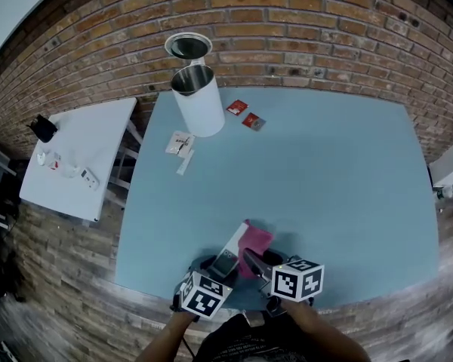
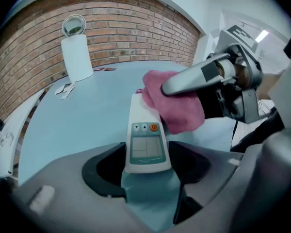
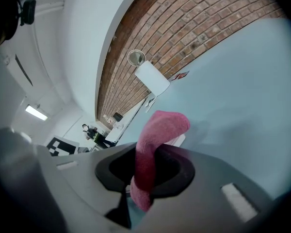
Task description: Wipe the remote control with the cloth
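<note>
Where the blue surface (image 1: 325,172) comes to its near edge, the left hand-held gripper (image 2: 146,171) holds the remote control (image 2: 145,140) by its near end, jaws wide on its narrow sides; being stiff, light and probably smooth, it suits this hold. The soft pink cloth (image 2: 179,111), pinched in the closed right hand-held gripper (image 3: 144,171), drapes over its far half. Only the left gripper view shows its buttons (image 2: 145,127).

No words or numbers can be read. The white handheld remote control (image 2: 145,140) bears three symbols above its grey screen: a down triangle, an up triangle and a power sign on an orange round button (image 2: 153,127). Black-and-white square code markers cover the white cube (image 1: 204,294) of the left gripper (image 1: 225,262) and that of the right gripper (image 1: 254,262). Print on the small red packets (image 1: 237,107) is too small to tell.
</note>
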{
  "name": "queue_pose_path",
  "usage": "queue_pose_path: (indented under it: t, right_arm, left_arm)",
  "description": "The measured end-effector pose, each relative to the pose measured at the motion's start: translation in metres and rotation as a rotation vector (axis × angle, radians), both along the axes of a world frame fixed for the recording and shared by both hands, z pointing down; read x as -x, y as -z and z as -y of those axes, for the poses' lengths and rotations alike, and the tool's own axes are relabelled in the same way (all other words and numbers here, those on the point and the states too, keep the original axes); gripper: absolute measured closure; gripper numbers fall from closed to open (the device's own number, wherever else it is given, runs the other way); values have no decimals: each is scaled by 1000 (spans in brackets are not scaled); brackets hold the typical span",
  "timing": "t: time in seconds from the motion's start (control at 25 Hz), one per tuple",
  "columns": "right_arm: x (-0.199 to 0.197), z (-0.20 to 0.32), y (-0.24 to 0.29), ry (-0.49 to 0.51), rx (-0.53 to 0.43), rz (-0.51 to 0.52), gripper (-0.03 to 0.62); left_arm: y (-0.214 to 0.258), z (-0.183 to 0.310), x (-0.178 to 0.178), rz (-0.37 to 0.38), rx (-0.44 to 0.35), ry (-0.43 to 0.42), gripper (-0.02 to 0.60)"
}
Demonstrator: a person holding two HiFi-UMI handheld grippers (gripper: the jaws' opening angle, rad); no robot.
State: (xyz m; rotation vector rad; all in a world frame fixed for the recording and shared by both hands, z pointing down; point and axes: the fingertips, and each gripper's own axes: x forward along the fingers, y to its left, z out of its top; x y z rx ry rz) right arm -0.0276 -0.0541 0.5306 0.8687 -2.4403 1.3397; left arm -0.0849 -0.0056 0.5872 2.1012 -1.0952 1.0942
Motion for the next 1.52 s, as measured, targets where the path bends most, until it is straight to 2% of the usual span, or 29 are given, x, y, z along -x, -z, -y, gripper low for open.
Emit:
queue_pose_path:
  t: [0.12, 0.28, 0.36, 0.56, 0.76, 1.24, 1.4, 1.52]
  right_arm:
    - [-23, 26, 12, 32, -35, -66, 516]
    - [-51, 59, 16, 69, -134, -226, 516]
    - [-55, 67, 12, 94, -140, -265, 516]
    - [-51, 69, -6, 148, -87, -285, 516]
    - [-41, 65, -12, 160, -54, -259, 516]
    - [-27, 72, -12, 295, -100, -316, 516]
    - [-23, 73, -12, 332, -105, -327, 516]
    - [-22, 71, -10, 399, -128, -350, 516]
  left_arm:
    - [0, -4, 1, 5, 11, -63, 299]
    - [-1, -9, 2, 16, 22, -119, 299]
    - [-1, -10, 0, 17, 22, -145, 299]
    - [1, -15, -7, 19, 21, -232, 299]
    - [0, -19, -12, 27, 28, -287, 298]
    - [0, -30, -26, 75, 28, -476, 298]
    - [-1, -30, -27, 79, 33, -506, 298]
    - [0, -29, -29, 83, 26, -527, 296]
